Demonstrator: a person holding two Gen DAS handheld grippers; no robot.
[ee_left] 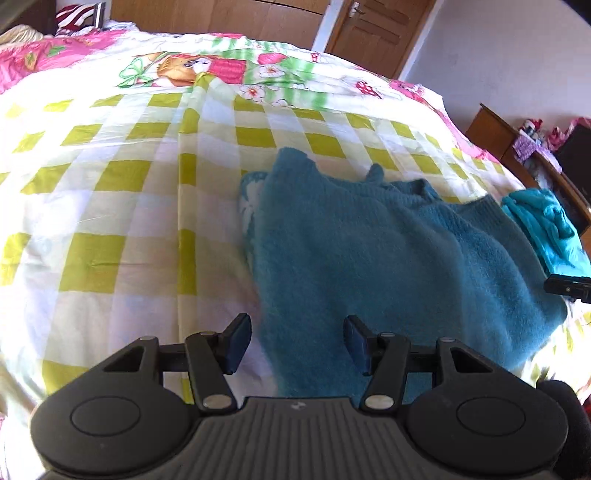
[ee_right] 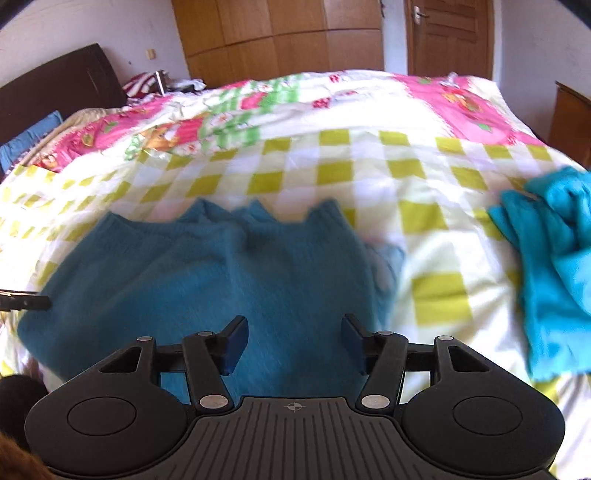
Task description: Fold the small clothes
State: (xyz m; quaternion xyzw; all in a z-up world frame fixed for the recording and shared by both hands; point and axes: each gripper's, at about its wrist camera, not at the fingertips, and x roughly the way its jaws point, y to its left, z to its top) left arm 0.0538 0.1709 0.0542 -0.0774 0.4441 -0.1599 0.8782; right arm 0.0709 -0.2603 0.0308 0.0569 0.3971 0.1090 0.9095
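Left gripper (ee_left: 295, 345): jaws spread wide, nothing between them; it hangs over the near left edge of the teal knitted sweater (ee_left: 369, 266), not touching it as far as the view tells.

Right gripper (ee_right: 293, 343): jaws equally wide apart and holding nothing, poised above the near middle of the same sweater (ee_right: 207, 273).

Sweater: lies on the checked duvet (ee_left: 110, 177), bunched into a rough block with uneven points along its far edge (a sleeve or a hem, I cannot tell which). A paler patterned patch peeks out at one side.

Second garment: a brighter turquoise piece (ee_right: 550, 280) sits crumpled to the right of the sweater, apart from it, near the bed's right side.

Further back: pink strawberry-print bedding (ee_right: 465, 103), then a wooden wardrobe (ee_right: 280, 33) and a door (ee_right: 448, 37).

Progress: early to middling, by my reading. The sweater looks partly gathered but not a neat fold; the turquoise piece appears unfolded. Both are left to do.
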